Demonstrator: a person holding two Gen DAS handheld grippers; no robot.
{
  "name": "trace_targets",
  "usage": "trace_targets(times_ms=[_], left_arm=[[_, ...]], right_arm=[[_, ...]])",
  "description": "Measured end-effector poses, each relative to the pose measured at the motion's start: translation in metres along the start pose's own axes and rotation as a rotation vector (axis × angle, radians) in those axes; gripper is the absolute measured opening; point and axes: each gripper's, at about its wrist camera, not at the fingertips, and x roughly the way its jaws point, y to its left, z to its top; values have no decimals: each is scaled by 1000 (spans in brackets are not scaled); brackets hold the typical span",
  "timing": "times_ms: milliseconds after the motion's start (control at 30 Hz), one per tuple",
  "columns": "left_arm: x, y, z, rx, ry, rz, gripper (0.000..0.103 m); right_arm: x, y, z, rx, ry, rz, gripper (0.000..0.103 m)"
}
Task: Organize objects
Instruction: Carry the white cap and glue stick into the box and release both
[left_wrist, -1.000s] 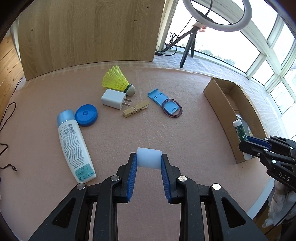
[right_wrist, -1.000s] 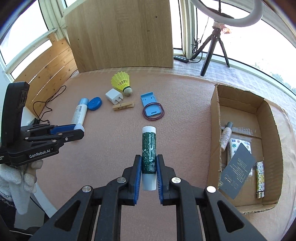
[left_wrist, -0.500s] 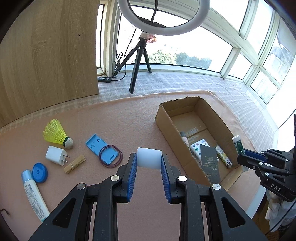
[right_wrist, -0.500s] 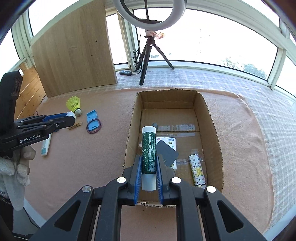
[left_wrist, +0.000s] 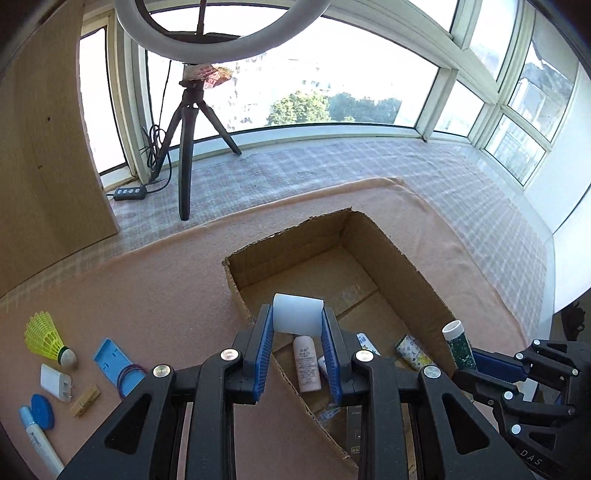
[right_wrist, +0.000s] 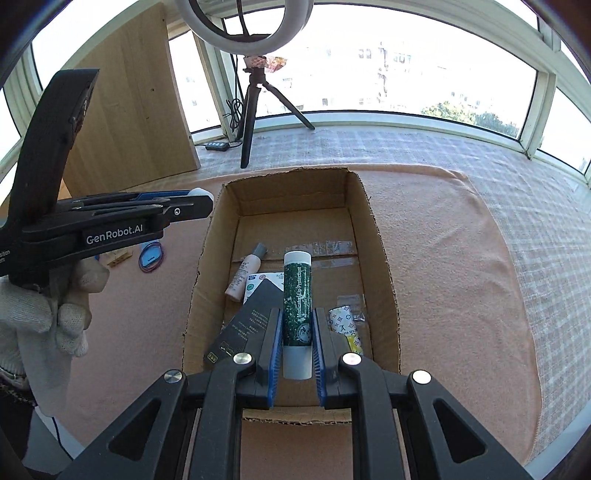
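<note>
My left gripper (left_wrist: 297, 325) is shut on a white cylinder (left_wrist: 297, 313) and hangs over the near left wall of the open cardboard box (left_wrist: 325, 236). My right gripper (right_wrist: 297, 328) is shut on a green lip-balm tube (right_wrist: 297, 295) with a white cap, held above the inside of the box (right_wrist: 380, 258). In the box lie a small pink-white bottle (left_wrist: 306, 363), a dark card (right_wrist: 251, 325), a patterned tube (right_wrist: 343, 319) and a white packet (right_wrist: 258, 280). In the right wrist view the left gripper (right_wrist: 195, 201) shows at the left with a gloved hand (right_wrist: 44, 317).
Left on the pink cloth (left_wrist: 147, 295) lie a yellow shuttlecock (left_wrist: 46, 338), a white charger (left_wrist: 55, 380), a clothespin (left_wrist: 85, 400), a blue holder with a rubber band (left_wrist: 114, 363), a blue cap (left_wrist: 42, 410) and a tube (left_wrist: 37, 439). A ring-light tripod (left_wrist: 188, 122) stands behind; a wooden board (left_wrist: 44, 147) at the left.
Both grippers have swung right from the loose items to the box, each keeping its grip. The box now sits right below both of them.
</note>
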Motion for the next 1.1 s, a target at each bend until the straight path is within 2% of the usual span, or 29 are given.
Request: trace_targets(times_ms=[267, 333, 367, 400, 433, 467, 1100], left_arm=[[21, -12, 14, 12, 13, 5, 28], [23, -12, 16, 11, 10, 10, 31], [24, -12, 17, 7, 12, 12, 40], [25, -11, 17, 3, 13, 11, 55], [24, -10, 17, 0, 8, 16, 60], [23, -9, 17, 0, 3, 22, 64], [-5, 14, -12, -24, 21, 34, 64]], right_arm=[[5, -10, 0, 16, 9, 2, 14], [5, -11, 1, 15, 7, 3, 15], [5, -11, 2, 13, 3, 9, 22], [5, -12, 2, 13, 9, 15, 31], [5, -11, 2, 16, 7, 16, 52], [3, -11, 1, 20, -6, 12, 64], [-1, 10, -4, 23, -8, 30, 65]])
